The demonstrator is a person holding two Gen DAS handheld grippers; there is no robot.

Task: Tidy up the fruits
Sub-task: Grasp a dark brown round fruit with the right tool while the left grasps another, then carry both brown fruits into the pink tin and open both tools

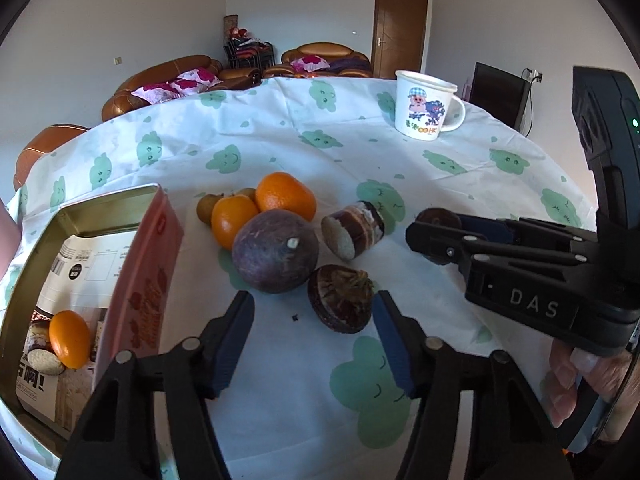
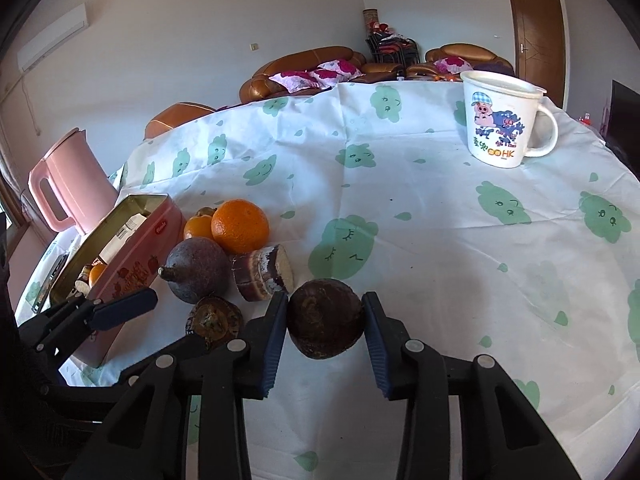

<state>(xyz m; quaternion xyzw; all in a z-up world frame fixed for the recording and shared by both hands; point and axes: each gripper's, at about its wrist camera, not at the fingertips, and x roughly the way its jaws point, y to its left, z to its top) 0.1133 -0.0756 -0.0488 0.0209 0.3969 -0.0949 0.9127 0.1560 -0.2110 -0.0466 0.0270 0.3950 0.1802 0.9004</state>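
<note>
My right gripper (image 2: pixel 325 322) clasps a dark round fruit (image 2: pixel 325 318) on the tablecloth (image 2: pixel 440 240), pads seemingly touching. My left gripper (image 1: pixel 314 338) gapes, unclosed, near another dark fruit (image 1: pixel 340 304) beside the tin (image 1: pixel 104 208).

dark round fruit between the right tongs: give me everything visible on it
The dark round fruit is brown-black, with a rough, matte, scuffed skin and a paler scar on its near face. It looks whole and sits on the cloud-print tablecloth, between the blue pads of the right tongs, which press both its sides. It stands apart from the other fruit. From the left wrist camera only its top shows.
</note>
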